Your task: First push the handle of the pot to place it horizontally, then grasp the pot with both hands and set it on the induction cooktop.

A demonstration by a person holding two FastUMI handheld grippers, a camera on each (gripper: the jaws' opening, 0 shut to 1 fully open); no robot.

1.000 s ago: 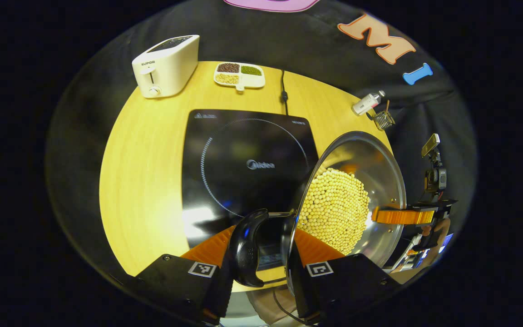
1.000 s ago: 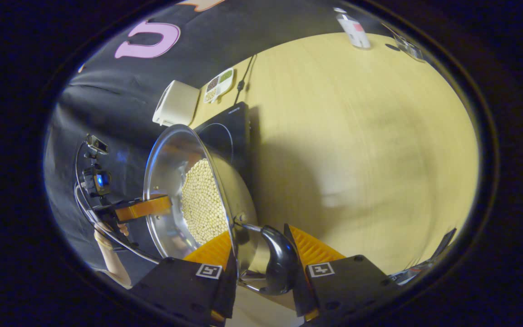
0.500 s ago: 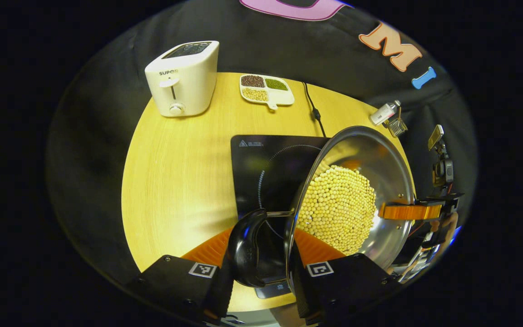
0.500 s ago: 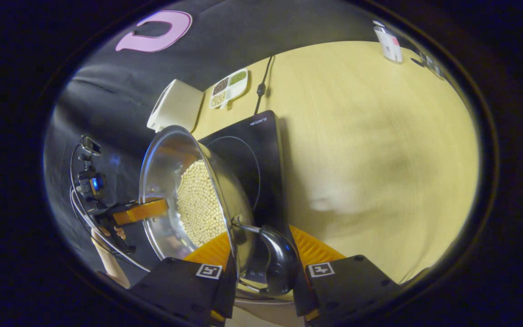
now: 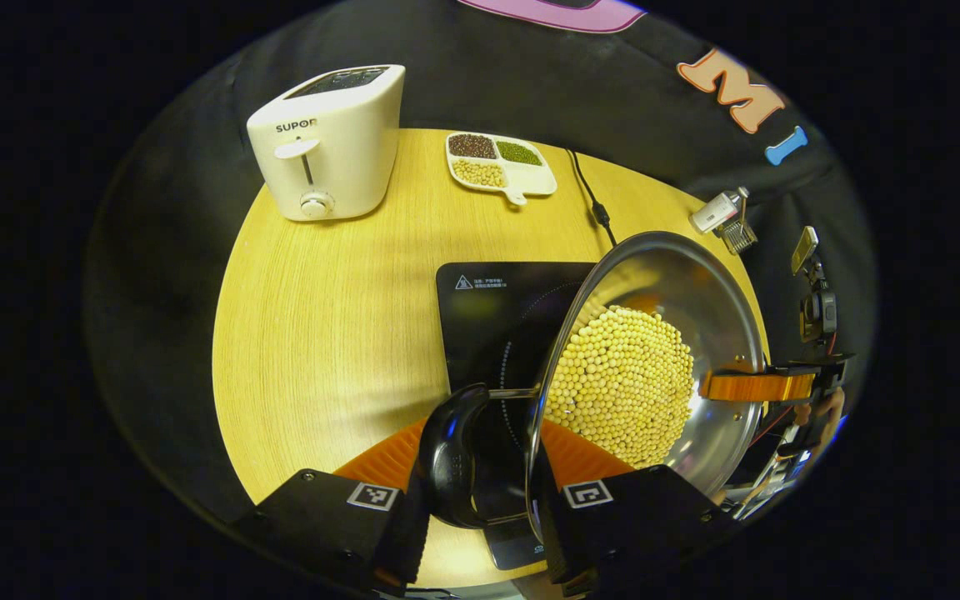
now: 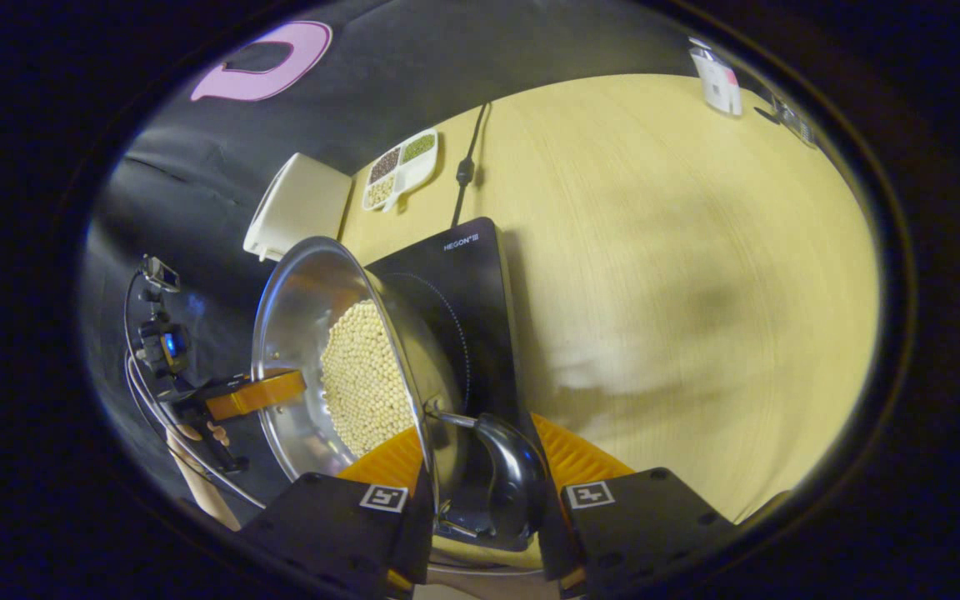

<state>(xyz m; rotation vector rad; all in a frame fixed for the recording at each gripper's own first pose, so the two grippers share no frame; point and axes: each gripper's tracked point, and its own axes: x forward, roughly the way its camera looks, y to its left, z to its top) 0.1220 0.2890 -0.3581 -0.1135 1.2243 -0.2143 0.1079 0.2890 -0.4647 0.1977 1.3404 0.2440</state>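
Two tongs grip the pot [image 5: 655,350], each clamped on a black side handle: left tongs [image 5: 480,467] on one handle [image 5: 451,454], right tongs [image 6: 480,471] on the other, pot over the cooktop [image 5: 488,325] on the worktop [image 5: 322,317].

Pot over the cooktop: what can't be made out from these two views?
- Gap between pot underside and induction cooktop: hidden by the pot body, both views.
- Cooktop's far right part: covered by the pot, left gripper view.
- Left gripper pad contact on the pot handle: handle blocks it.
- Small bottle at table edge: too small, right gripper view.
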